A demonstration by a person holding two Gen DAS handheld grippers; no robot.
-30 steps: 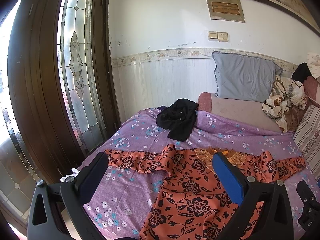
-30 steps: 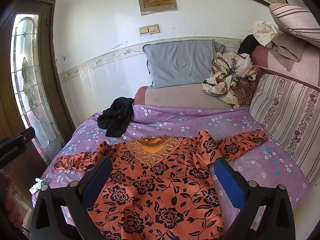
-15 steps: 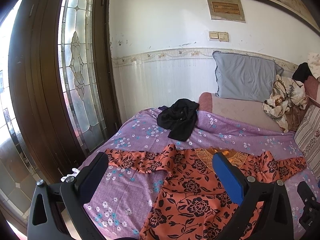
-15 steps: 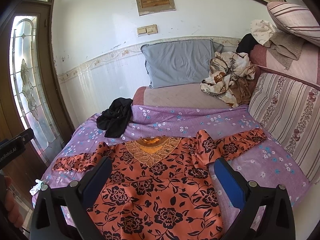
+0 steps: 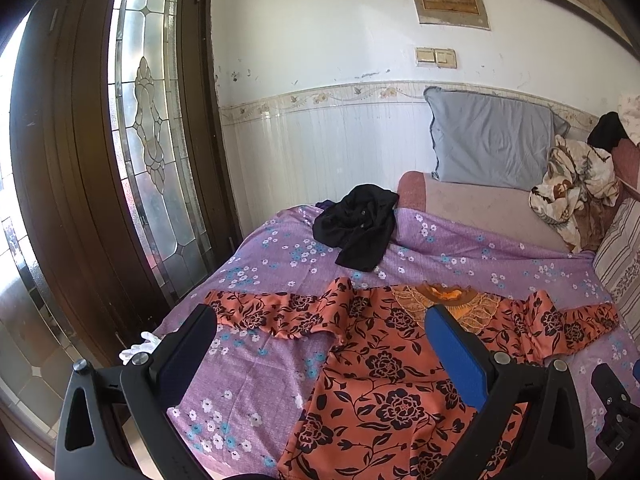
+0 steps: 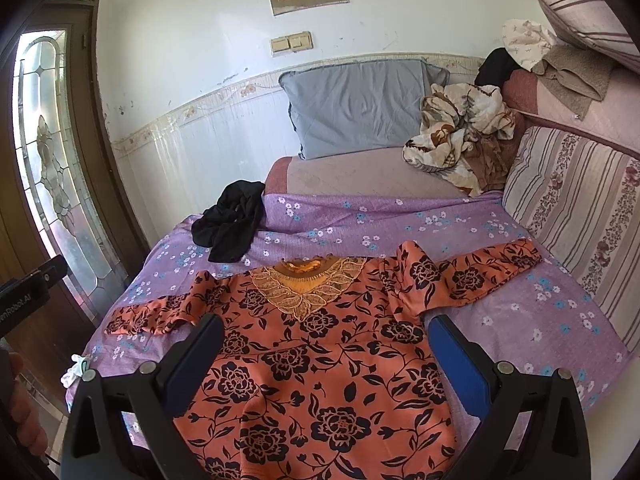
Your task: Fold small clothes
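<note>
An orange top [image 6: 320, 364] with black flowers lies flat and face up on the purple bedsheet [image 6: 520, 320], both long sleeves spread out to the sides. Its neckline has gold embroidery. A crumpled black garment [image 6: 230, 226] lies beyond it, near the bed's far left edge.

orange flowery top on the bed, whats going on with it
A person holds a gripper in each hand above the orange floral top, which lies spread flat on the purple bedsheet, sleeves out to both sides. The left gripper and the right gripper are both open and empty. No fold has been made yet. A black garment sits crumpled beyond it.
</note>
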